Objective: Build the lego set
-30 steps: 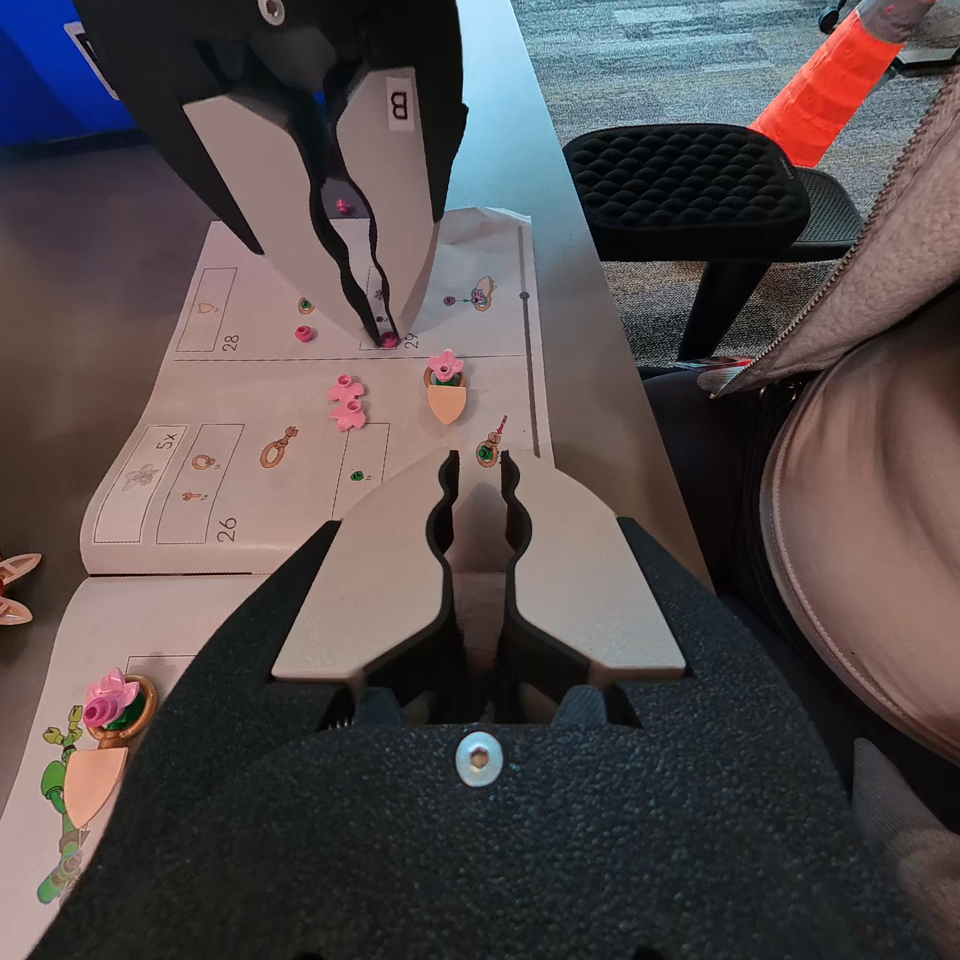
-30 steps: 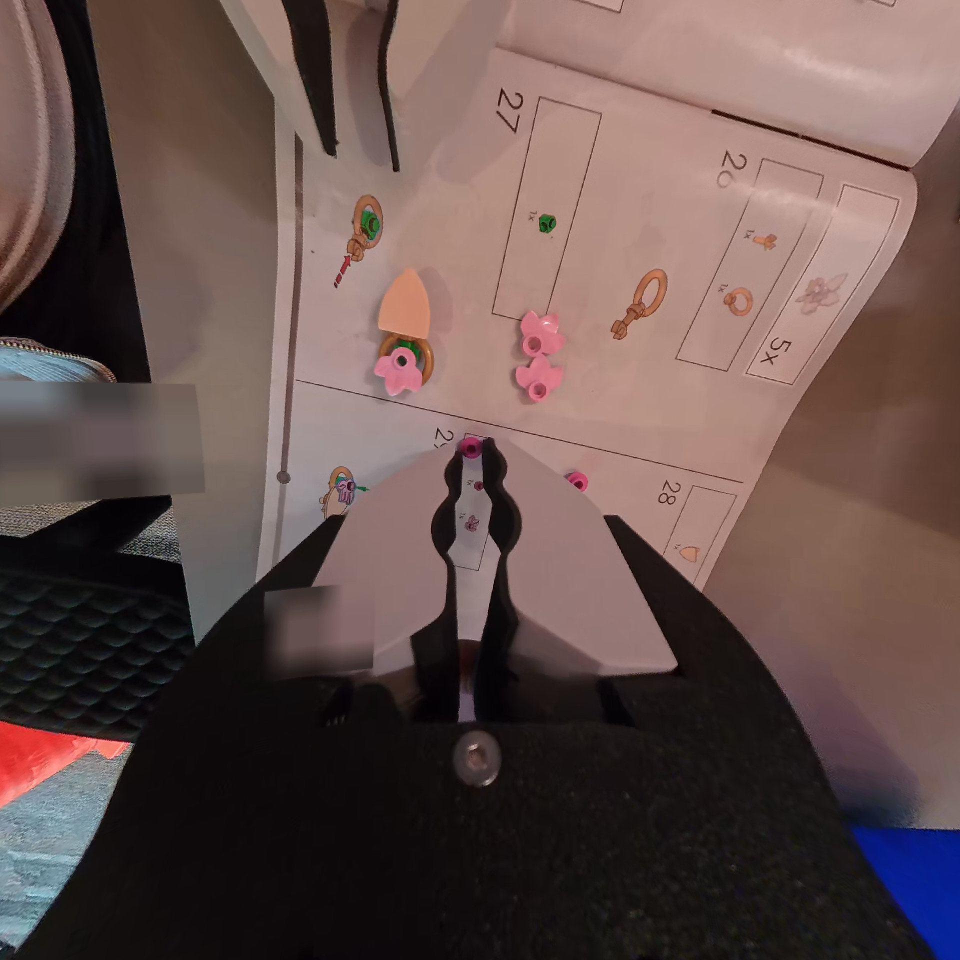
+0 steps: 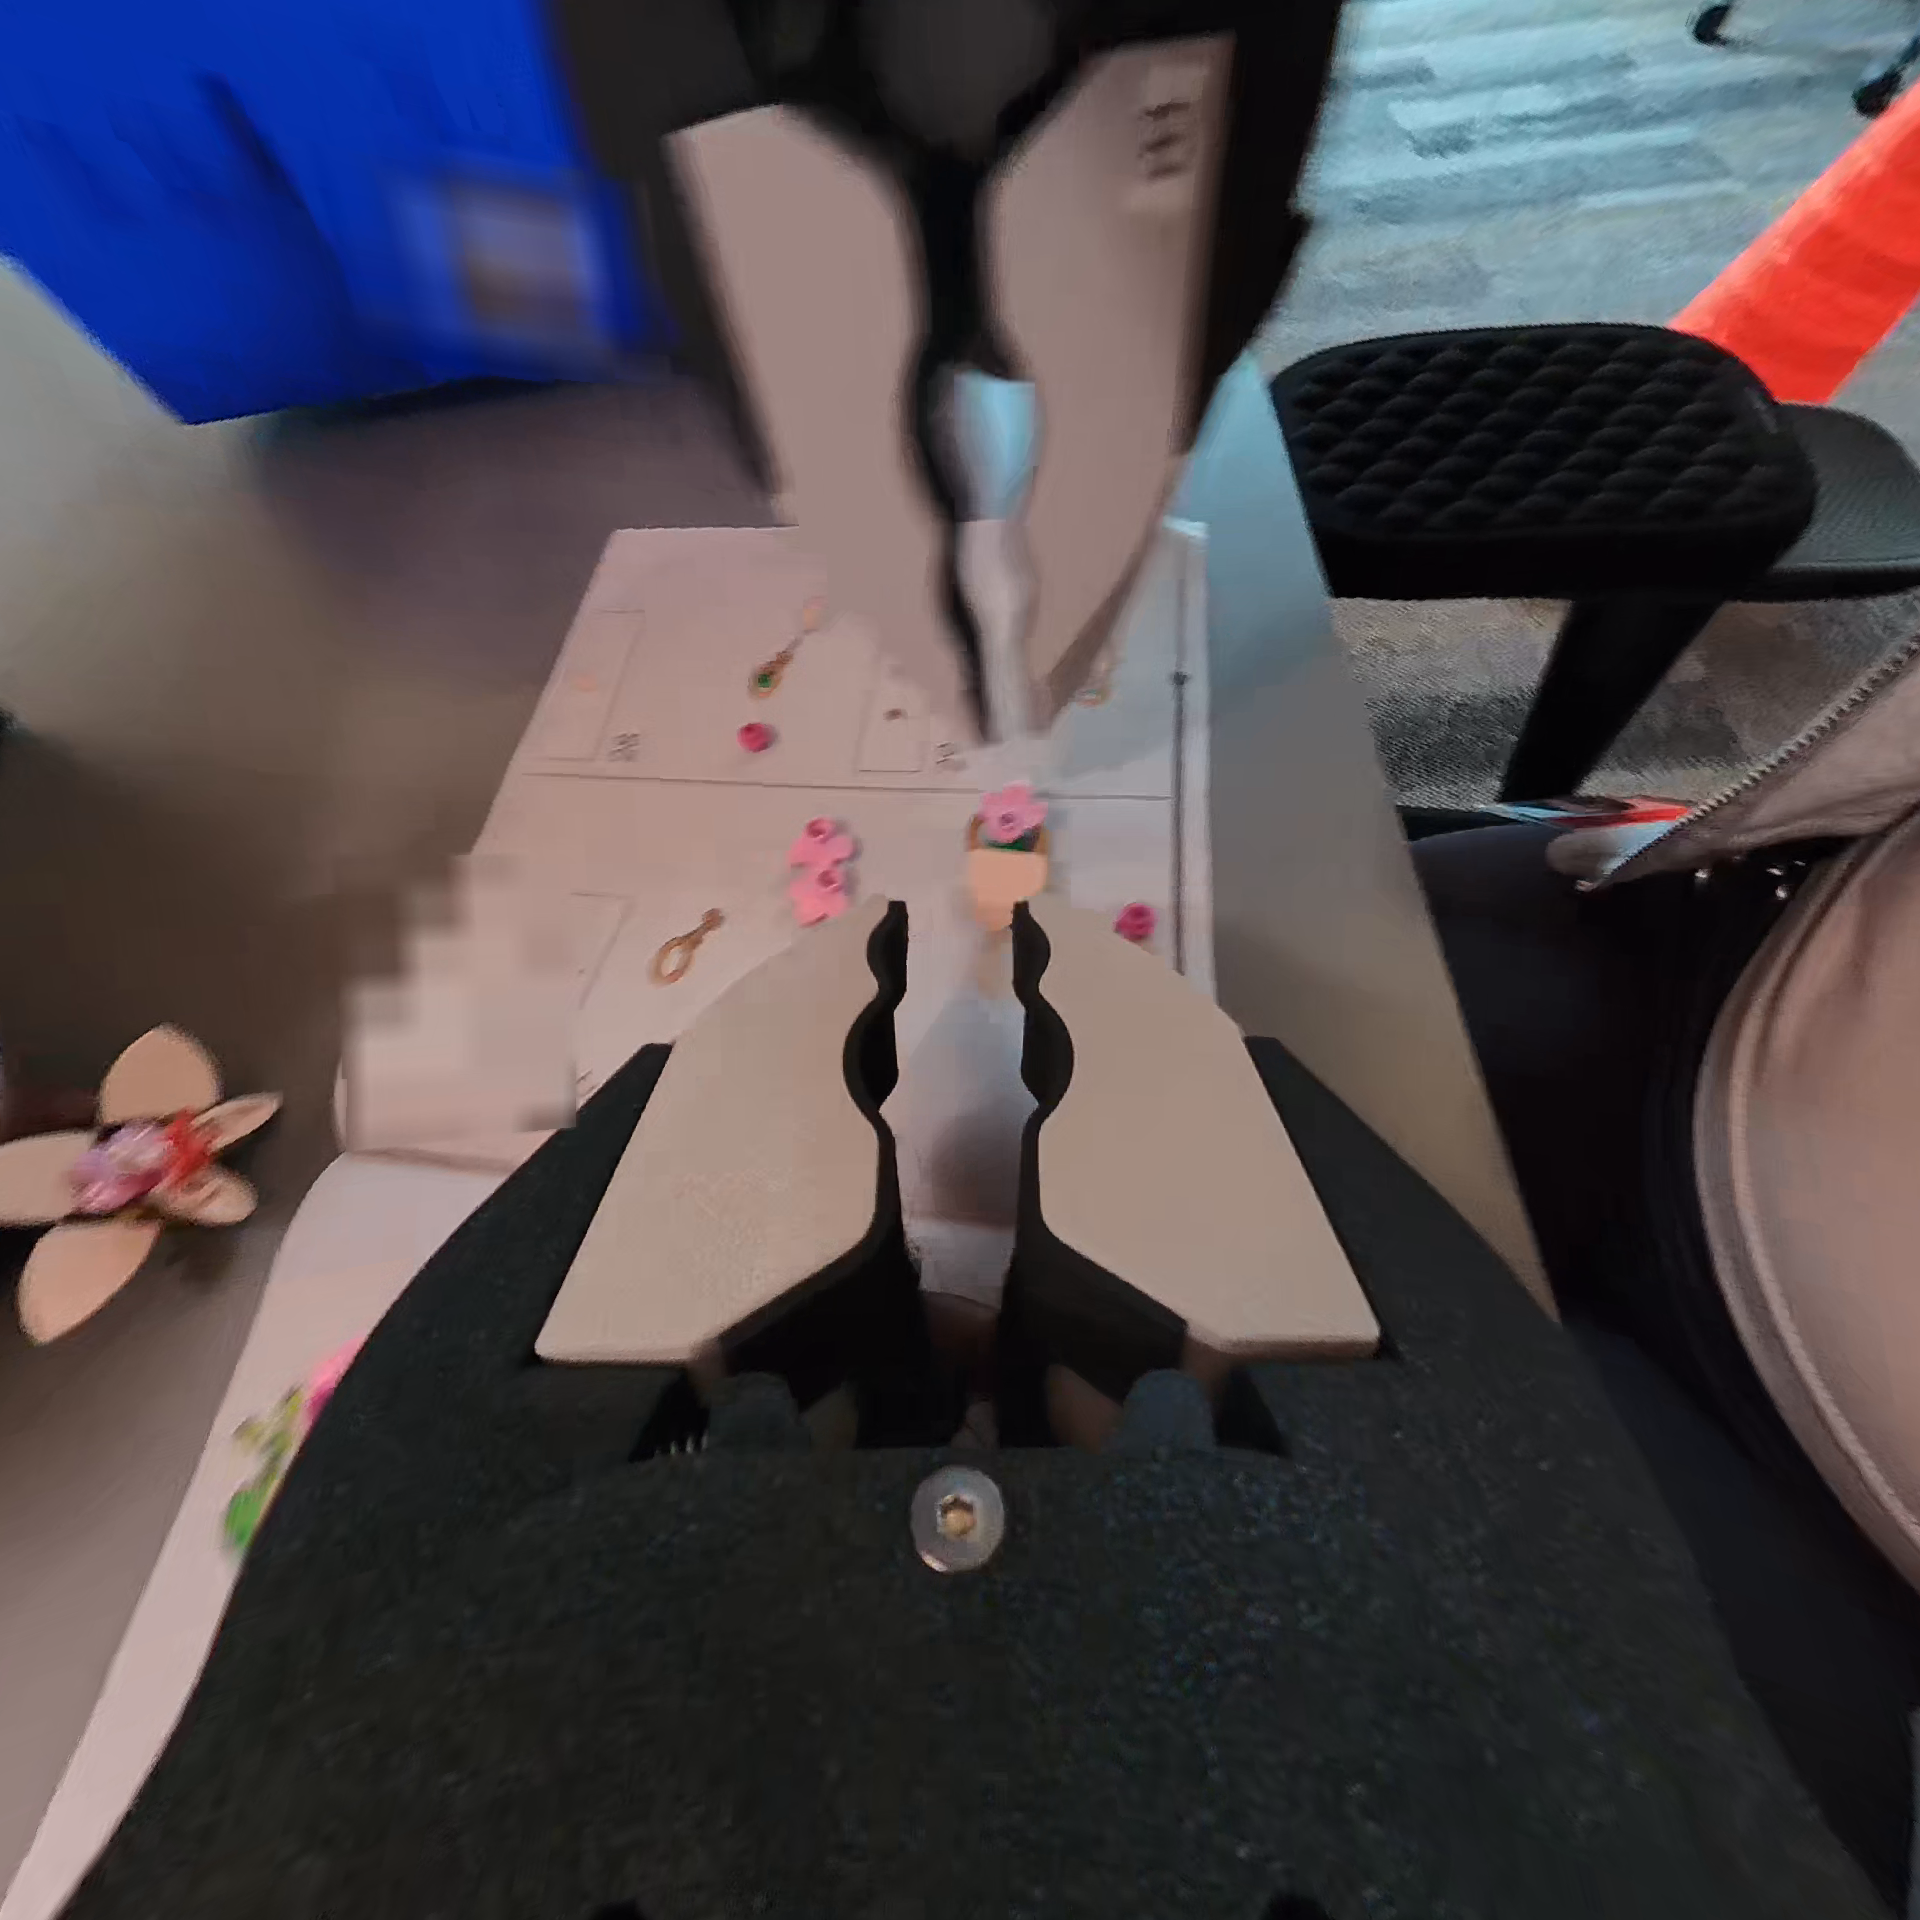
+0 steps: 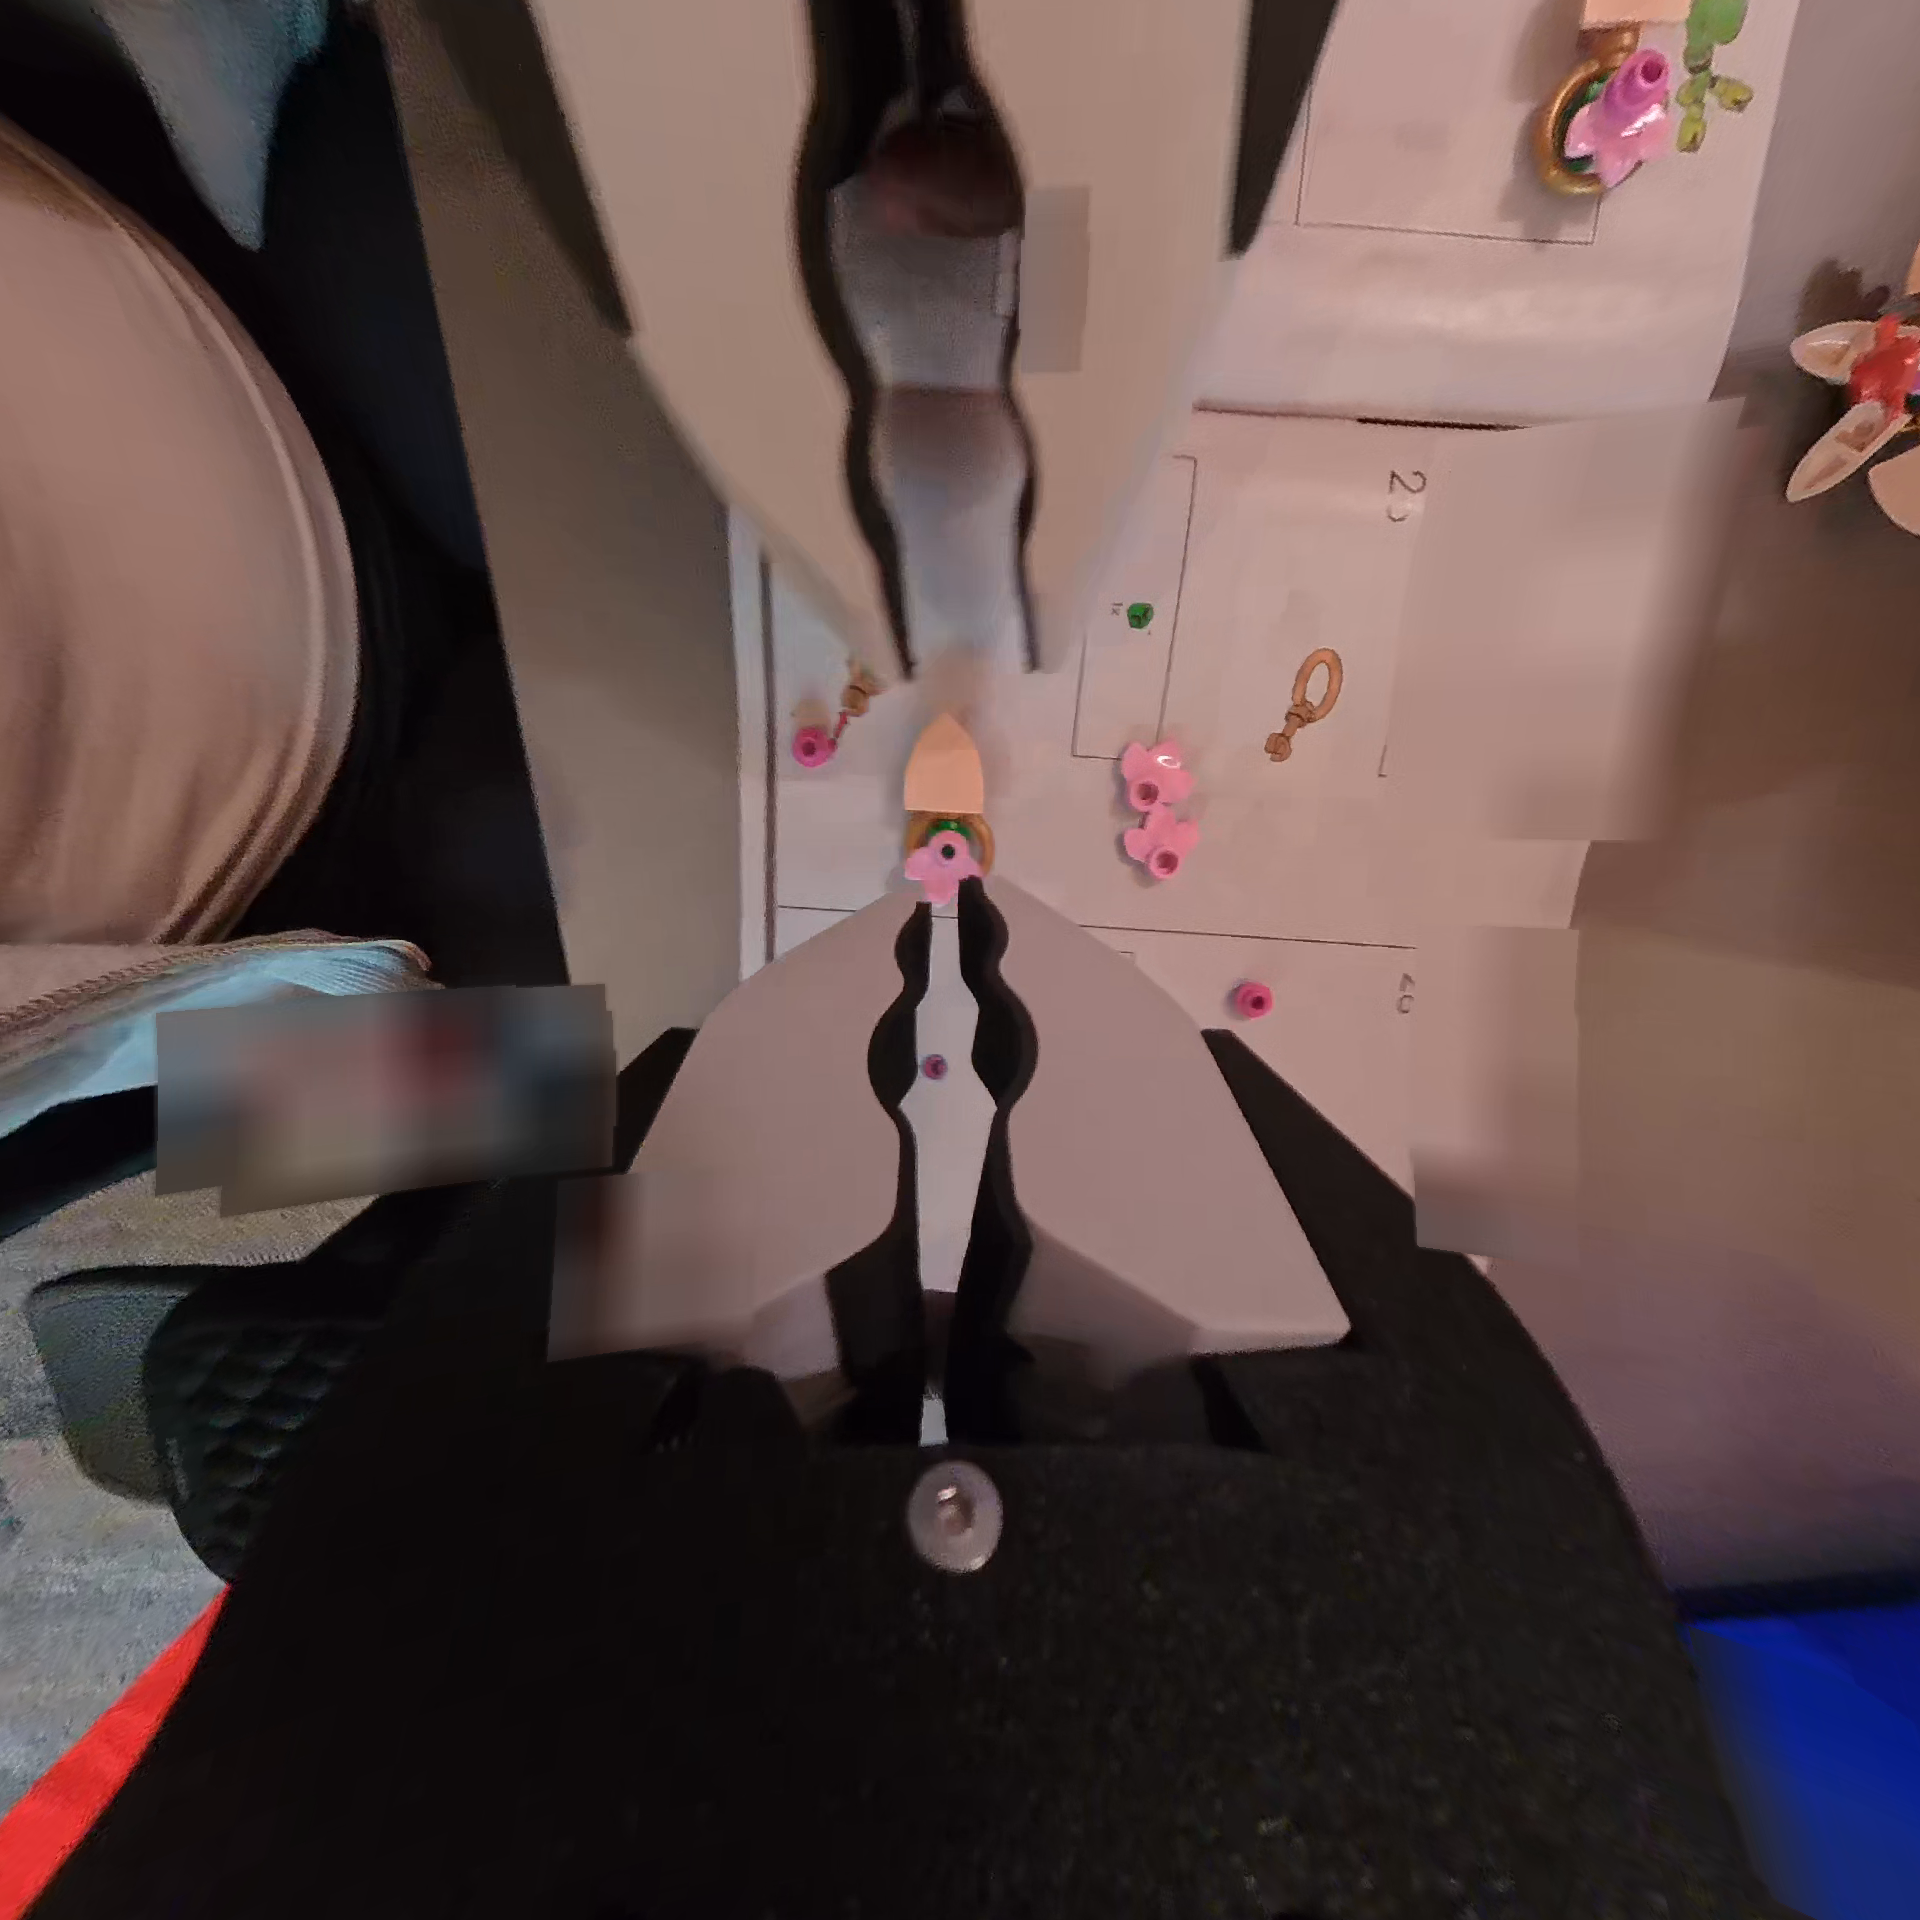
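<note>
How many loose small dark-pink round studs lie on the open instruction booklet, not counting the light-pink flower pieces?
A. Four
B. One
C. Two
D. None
C: one dark-pink stud lies near the booklet's edge on the person's side, beside the peach petal assembly, and a second stud lies on the page on the other side of the right tool; no other loose stud shows.
</note>
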Motion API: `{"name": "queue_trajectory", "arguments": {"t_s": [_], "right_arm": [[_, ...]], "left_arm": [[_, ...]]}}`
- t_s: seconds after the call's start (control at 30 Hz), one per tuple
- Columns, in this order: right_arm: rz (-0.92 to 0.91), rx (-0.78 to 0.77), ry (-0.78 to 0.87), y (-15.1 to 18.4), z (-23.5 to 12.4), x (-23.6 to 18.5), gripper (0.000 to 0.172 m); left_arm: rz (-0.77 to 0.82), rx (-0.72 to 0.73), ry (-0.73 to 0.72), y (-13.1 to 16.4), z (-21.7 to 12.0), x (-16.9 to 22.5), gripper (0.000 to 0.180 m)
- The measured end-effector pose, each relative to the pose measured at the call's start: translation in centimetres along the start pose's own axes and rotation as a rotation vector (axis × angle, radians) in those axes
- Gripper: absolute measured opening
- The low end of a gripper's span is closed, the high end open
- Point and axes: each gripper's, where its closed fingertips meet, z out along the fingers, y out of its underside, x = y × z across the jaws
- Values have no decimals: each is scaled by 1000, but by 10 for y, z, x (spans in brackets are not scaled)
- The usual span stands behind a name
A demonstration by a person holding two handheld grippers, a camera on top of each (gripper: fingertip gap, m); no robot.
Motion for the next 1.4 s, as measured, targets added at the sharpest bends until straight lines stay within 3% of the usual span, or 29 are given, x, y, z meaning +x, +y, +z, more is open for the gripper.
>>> {"name": "queue_trajectory", "arguments": {"t_s": [0.17,0.7,1.07,1.27,1.4], "right_arm": [[35,91,1,-12,11,-25,5],[-5,-56,-20,-16,36,-27,8],[-7,-40,-17,-13,35,-26,6],[47,5,62,-2,3,-2,6],[38,-23,36,6,4,3,6]], "left_arm": [[-50,59,-23,-6,-17,-12,18],[-88,41,9,8,-27,-15,18],[-67,16,27,13,-24,-11,18],[-32,15,50,10,-20,-4,18],[2,-7,73,11,-15,3,18]]}}
